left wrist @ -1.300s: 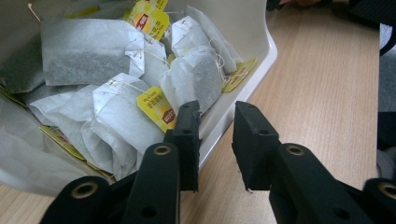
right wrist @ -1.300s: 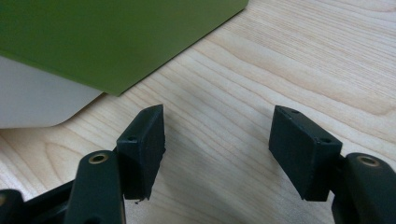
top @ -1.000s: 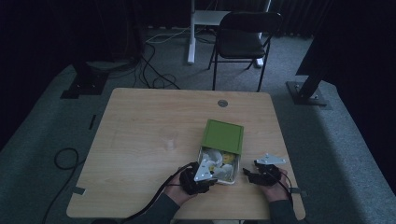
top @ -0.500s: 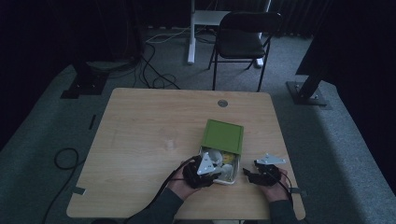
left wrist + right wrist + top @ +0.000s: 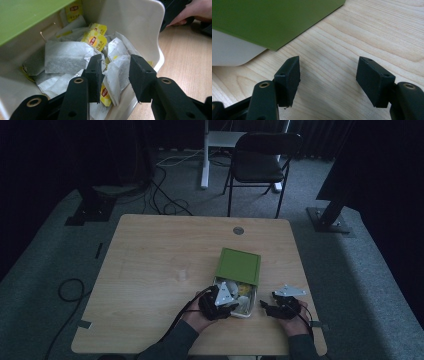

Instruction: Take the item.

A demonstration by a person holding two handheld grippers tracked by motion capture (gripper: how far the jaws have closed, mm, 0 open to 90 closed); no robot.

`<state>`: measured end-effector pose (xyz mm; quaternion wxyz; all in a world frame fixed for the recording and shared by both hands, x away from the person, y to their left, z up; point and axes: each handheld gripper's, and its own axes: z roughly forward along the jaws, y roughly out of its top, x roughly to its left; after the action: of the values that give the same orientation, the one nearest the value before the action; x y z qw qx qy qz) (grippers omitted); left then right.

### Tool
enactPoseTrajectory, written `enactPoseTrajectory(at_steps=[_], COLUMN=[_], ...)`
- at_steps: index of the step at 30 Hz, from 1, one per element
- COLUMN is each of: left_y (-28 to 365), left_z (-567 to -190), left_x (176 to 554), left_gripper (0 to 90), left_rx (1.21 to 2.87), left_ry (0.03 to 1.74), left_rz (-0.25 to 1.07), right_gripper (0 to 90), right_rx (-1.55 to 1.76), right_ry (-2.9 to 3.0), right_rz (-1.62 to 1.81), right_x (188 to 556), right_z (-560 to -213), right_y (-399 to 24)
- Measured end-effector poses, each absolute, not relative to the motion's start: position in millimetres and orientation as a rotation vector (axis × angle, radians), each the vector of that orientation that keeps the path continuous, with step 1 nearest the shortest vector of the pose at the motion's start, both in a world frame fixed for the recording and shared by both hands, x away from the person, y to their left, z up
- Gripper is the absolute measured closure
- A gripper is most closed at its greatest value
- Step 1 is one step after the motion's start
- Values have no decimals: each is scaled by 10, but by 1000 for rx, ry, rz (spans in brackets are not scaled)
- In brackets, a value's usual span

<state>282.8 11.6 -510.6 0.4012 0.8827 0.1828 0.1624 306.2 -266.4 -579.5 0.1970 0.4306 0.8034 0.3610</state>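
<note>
A white box (image 5: 252, 309) with a green lid (image 5: 239, 265) slid partly back sits near the table's front edge. It holds several tea bags with yellow tags. My left gripper (image 5: 115, 75) reaches down into the box (image 5: 130, 22); its jaws have just been opening and stand apart around one white tea bag (image 5: 117, 72) without clearly pressing it. In the high view the left gripper (image 5: 220, 302) is over the box's open end. My right gripper (image 5: 328, 72) rests low over bare wood right of the box (image 5: 229, 52), open, nothing between its jaws.
The wooden table (image 5: 165, 265) stretches to the left and back of the box. A round grommet (image 5: 238, 230) lies near the far edge. A black chair (image 5: 260, 165) stands beyond the table. The other hand (image 5: 197, 10) shows past the box wall.
My left gripper has shifted slightly right and forward, into the open end of the box. The right gripper has stayed where it was.
</note>
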Motion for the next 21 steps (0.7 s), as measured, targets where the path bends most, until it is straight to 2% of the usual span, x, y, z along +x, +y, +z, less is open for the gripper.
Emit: enactPoseTrajectory(at_steps=[13, 21], left_y=[110, 125], left_z=[-5148, -5179], left_x=[2809, 2817], left_gripper=[660, 743], left_rx=[2247, 2262], left_ry=[489, 503], left_rz=[451, 435], right_gripper=[353, 352], right_rx=[1197, 1195], right_ry=[2256, 2258], right_rz=[1014, 1013], right_x=[3060, 3059], right_z=[-5794, -5794], right_y=[-2659, -2658])
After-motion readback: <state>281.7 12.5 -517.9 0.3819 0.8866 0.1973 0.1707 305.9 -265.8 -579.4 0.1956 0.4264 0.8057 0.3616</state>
